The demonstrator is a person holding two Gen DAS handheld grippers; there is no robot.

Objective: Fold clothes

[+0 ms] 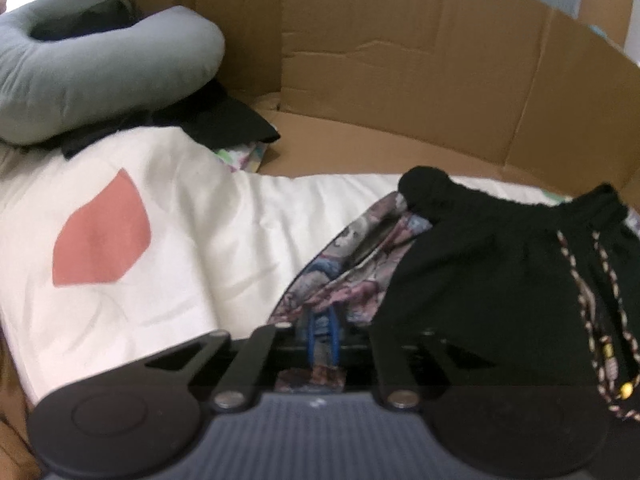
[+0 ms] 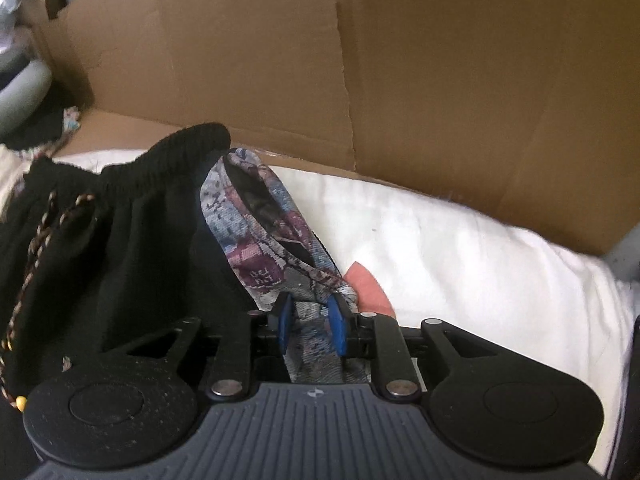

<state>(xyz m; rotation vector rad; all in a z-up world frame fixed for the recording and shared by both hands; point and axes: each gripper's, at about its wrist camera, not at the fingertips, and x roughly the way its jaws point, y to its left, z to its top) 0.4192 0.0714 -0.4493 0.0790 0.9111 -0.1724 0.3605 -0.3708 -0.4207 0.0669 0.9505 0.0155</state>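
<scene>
1. We work inside a large brown cardboard box point(image 1: 400, 60), whose creased walls rise behind the clothes in both wrist views; a strip of its bare floor shows between the wall and the bedding, and that is the only uncovered ground we see.
2. A white padded quilt with a salmon-pink patch point(image 1: 160, 240) covers most of the floor; its far edge runs just beside the cardboard wall, and on the left wrist view it spreads wide and bare to the left of the garment.
3. A grey-green cushion ring point(image 1: 100, 68) sits at the far left corner on top of dark cloth, well apart from our grippers.
4. The black gathered garment with an elastic waistband point(image 2: 120, 240) lies on the quilt between the two grippers, waistband towards the cardboard wall, its long axis running from us towards that wall.
5. A patterned blue, grey and maroon woven lining panel point(image 2: 260, 240) of the same garment sticks out on each side of the black cloth as a strip, slanting from each gripper up towards the waistband.
6. A braided brown-and-cream drawstring with yellow beads point(image 1: 600, 300) hangs down the black front.
7. Our left gripper point(image 1: 322, 336) is clenched on the patterned strip, blue pads nearly together.
8. Our right gripper point(image 2: 310, 322) stands parted; the strip passes between its blue pads point(image 2: 285, 320), but we cannot tell whether they press it.
</scene>
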